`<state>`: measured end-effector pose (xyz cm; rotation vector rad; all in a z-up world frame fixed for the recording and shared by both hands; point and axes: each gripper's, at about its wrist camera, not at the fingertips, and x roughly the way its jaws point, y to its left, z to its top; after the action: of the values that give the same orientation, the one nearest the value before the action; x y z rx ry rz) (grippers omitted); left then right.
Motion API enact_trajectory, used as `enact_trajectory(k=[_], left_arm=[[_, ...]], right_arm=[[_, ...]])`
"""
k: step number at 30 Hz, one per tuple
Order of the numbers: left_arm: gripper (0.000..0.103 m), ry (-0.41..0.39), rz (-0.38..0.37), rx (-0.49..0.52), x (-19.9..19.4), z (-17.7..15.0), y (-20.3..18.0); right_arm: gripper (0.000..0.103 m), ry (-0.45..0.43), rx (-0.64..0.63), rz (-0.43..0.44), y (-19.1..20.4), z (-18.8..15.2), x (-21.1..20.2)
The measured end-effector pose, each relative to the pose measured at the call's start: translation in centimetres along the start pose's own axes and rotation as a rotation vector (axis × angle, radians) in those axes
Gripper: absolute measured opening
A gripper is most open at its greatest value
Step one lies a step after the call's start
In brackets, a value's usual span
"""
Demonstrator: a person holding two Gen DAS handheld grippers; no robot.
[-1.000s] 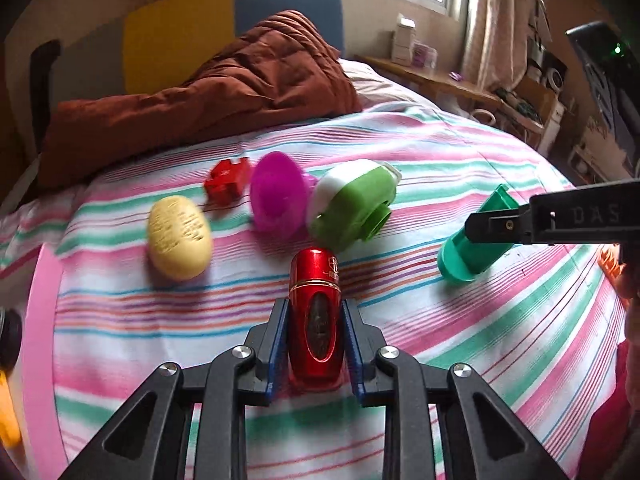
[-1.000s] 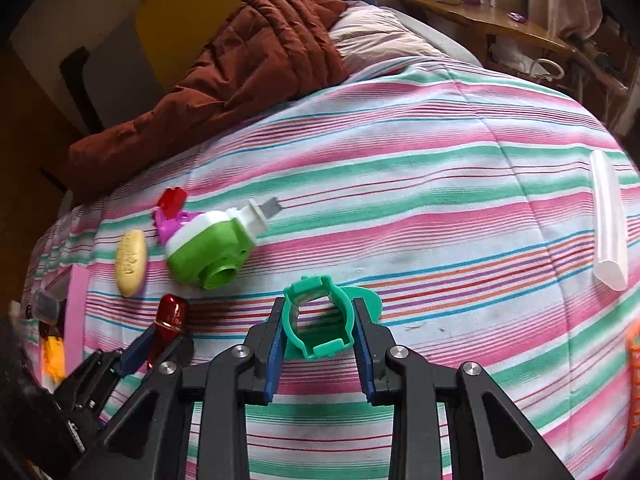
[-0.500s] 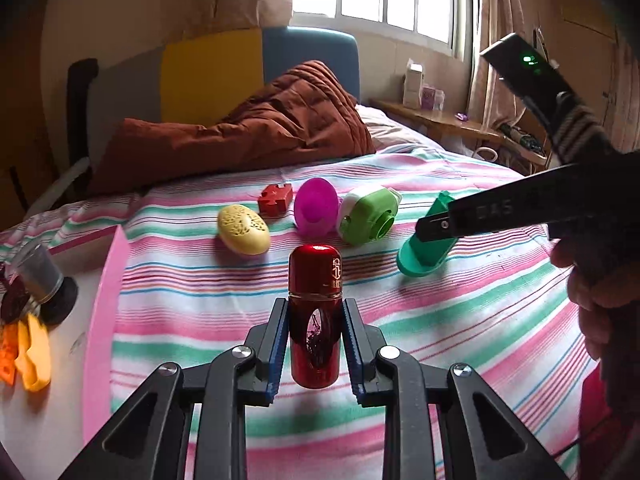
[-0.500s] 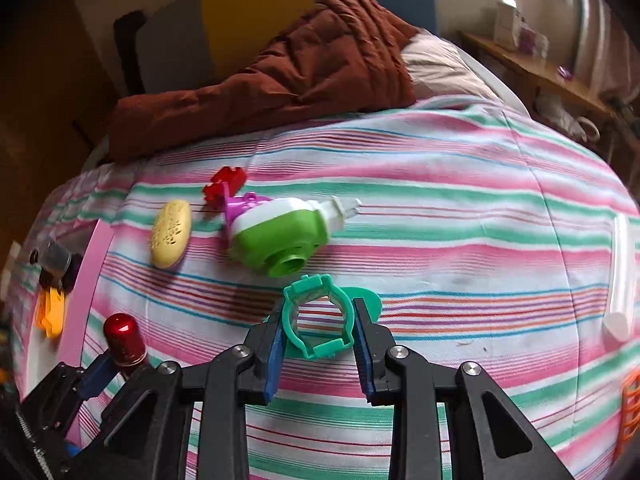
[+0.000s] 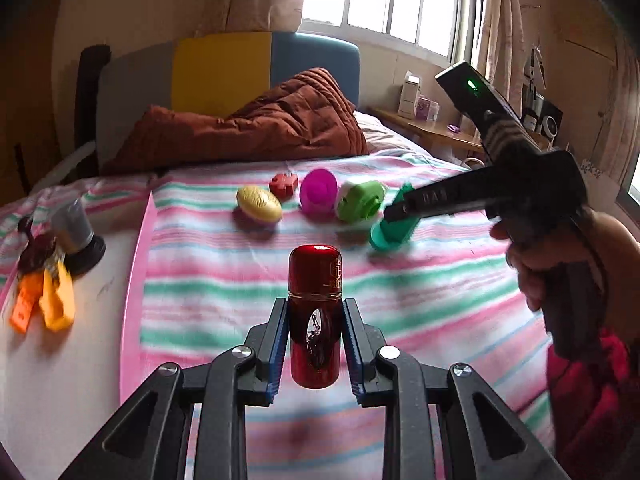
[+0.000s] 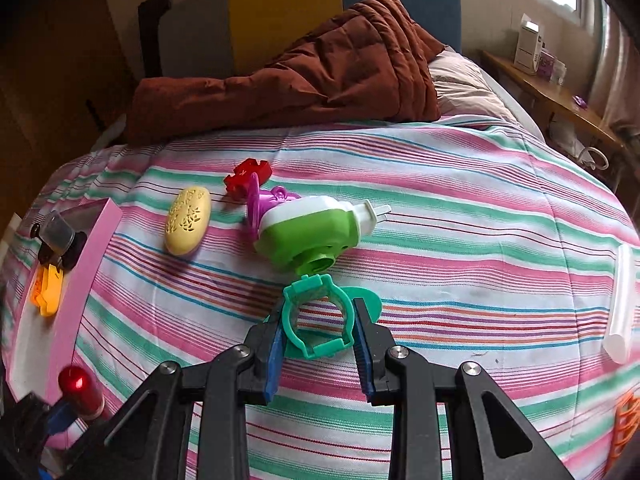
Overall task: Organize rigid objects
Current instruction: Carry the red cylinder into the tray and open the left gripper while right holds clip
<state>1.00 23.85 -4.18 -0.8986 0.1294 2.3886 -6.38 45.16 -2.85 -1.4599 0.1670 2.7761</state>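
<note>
The left tool (image 5: 314, 346) is clamped on the red tube (image 5: 315, 312), the right tool (image 6: 319, 334) on the green clip (image 6: 316, 320). Each should keep a firm squeeze and set its thing down gently beside the toys mid-frame.

Beyond the right gripper (image 6: 318, 330) lie one yellow oval case (image 6: 187, 221), one red block (image 6: 247, 174), one magenta piece (image 6: 266, 198) and one green-and-white device (image 6: 310, 232); one teal clip (image 6: 316, 322) sits between its fingers, one white tube (image 6: 620, 304) to its right.
</note>
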Motion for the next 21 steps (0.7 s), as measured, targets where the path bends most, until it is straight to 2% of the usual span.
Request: enact_trajectory(k=[5, 12, 18, 21], left_arm=[[0.026, -0.004, 0.008, -0.032, -1.9, -0.6, 1.2], [0.026, -0.019, 0.055, -0.147, -4.7, 0.0, 5.8], [0.026, -0.021, 0.089, -0.246, -5.0, 1.7, 10.2], [0.026, 0.015, 0.113, -0.282, -4.1, 2.6, 12.3]], right_arm=[[0.031, -0.007, 0.005, 0.025, 0.3, -0.1, -0.3], [0.031, -0.009, -0.018, 0.043, 1.2, -0.2, -0.5], [0.031, -0.008, -0.029, 0.036, 1.5, -0.4, -0.4], [0.031, -0.008, -0.024, 0.036, 1.3, -0.5, -0.4]])
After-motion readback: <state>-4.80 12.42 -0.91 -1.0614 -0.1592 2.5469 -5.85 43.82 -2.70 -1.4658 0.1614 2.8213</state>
